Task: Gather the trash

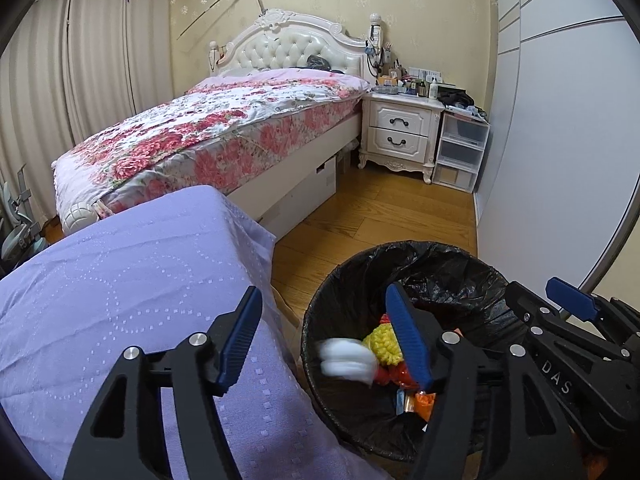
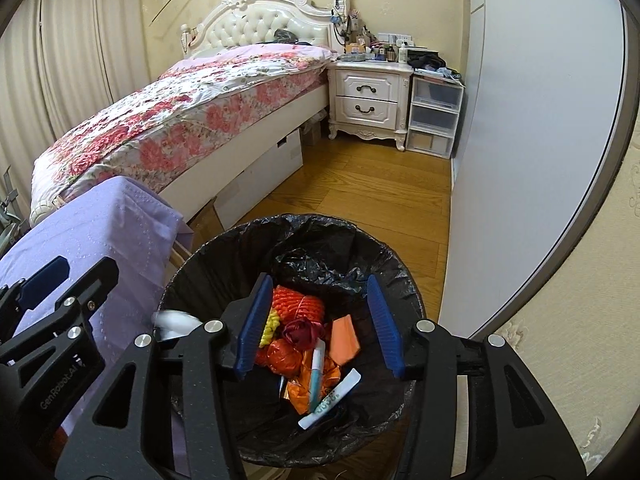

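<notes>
A bed (image 1: 224, 128) with a floral cover and a white tufted headboard (image 1: 288, 46) stands against the patterned wall. Beside it are a white nightstand (image 1: 400, 132) crowded with bottles and clear plastic drawers (image 1: 460, 152). Beige curtains (image 1: 80, 72) hang behind, above a wooden floor (image 1: 380, 216).

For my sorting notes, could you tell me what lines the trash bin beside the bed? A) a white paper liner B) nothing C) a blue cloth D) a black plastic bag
D: a crinkled black plastic bag folds over the rim of the trash bin.
</notes>
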A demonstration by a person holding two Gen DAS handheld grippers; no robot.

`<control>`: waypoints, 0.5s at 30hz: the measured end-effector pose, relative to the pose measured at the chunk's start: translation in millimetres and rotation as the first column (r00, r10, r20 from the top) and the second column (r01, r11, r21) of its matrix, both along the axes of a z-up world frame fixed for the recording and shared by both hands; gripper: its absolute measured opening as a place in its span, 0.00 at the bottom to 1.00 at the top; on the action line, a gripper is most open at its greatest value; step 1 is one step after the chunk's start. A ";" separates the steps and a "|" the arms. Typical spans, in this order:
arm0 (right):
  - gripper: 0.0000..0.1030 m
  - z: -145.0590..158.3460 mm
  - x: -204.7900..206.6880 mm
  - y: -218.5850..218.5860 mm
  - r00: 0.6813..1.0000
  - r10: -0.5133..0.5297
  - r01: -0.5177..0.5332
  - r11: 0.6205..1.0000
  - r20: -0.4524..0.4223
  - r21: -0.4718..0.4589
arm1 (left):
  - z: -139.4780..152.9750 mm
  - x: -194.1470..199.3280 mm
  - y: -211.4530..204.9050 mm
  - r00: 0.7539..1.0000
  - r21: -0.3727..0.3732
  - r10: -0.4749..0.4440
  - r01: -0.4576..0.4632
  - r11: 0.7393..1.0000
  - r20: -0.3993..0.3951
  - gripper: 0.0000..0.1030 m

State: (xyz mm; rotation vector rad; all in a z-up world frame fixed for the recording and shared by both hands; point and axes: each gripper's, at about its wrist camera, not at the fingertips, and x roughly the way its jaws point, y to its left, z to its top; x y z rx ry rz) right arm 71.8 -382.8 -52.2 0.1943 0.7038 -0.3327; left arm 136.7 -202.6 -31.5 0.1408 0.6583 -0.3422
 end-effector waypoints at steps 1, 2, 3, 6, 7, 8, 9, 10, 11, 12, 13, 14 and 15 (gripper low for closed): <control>0.51 0.4 -1.4 0.0 1.000 -0.004 0.004 1.000 0.001 -0.003 | 0.9 -1.7 0.2 1.000 0.002 -0.002 0.001 1.000 0.003 0.63; 0.52 0.9 -1.8 0.3 1.000 -0.005 0.006 1.000 0.002 -0.006 | 1.7 -3.4 0.9 1.000 0.005 -0.002 0.002 1.000 0.008 0.65; 0.53 1.5 -2.4 0.6 1.000 -0.006 0.006 1.000 0.002 -0.007 | 2.3 -4.7 2.2 1.000 0.009 -0.002 0.001 1.000 0.014 0.68; 0.63 2.3 -4.7 3.3 1.000 -0.005 0.005 1.000 0.002 -0.001 | 4.0 -11.4 7.3 1.000 0.009 0.002 -0.002 1.000 0.020 0.69; 0.64 2.4 -5.6 4.8 1.000 -0.002 0.002 1.000 0.002 0.002 | 4.3 -13.7 9.8 1.000 0.007 0.006 -0.006 1.000 0.019 0.70; 0.64 2.4 -6.7 7.2 1.000 0.004 -0.004 1.000 0.002 0.001 | 4.4 -15.7 12.3 1.000 0.006 0.009 -0.010 1.000 0.018 0.72; 0.65 2.0 -8.7 10.6 1.000 0.010 -0.010 1.000 -0.002 -0.005 | 4.7 -18.6 15.7 1.000 0.003 0.011 -0.011 1.000 0.015 0.72; 0.67 1.8 -10.5 13.4 1.000 0.014 -0.014 1.000 -0.004 -0.012 | 5.0 -20.1 18.0 1.000 0.002 0.012 -0.012 1.000 0.012 0.72; 0.68 2.1 -10.9 15.2 1.000 0.016 -0.016 1.000 -0.005 -0.016 | 4.8 -22.0 20.6 1.000 0.002 0.011 -0.011 1.000 0.008 0.73; 0.68 2.3 -13.6 18.5 1.000 0.018 -0.018 1.000 -0.006 -0.021 | 5.3 -24.4 22.7 1.000 0.004 0.008 -0.008 1.000 0.006 0.74; 0.69 2.8 -15.9 20.3 1.000 0.019 -0.019 1.000 -0.005 -0.022 | 5.8 -26.4 25.0 1.000 0.005 0.008 -0.008 1.000 0.009 0.74; 0.69 3.8 -17.8 22.7 1.000 0.020 -0.020 1.000 -0.004 -0.022 | 7.2 -28.6 27.3 1.000 0.006 0.013 -0.013 1.000 0.015 0.74; 0.69 5.5 -20.5 25.8 1.000 0.023 -0.023 0.999 0.000 -0.022 | 9.0 -31.6 29.4 1.000 0.007 0.020 -0.020 1.000 0.021 0.75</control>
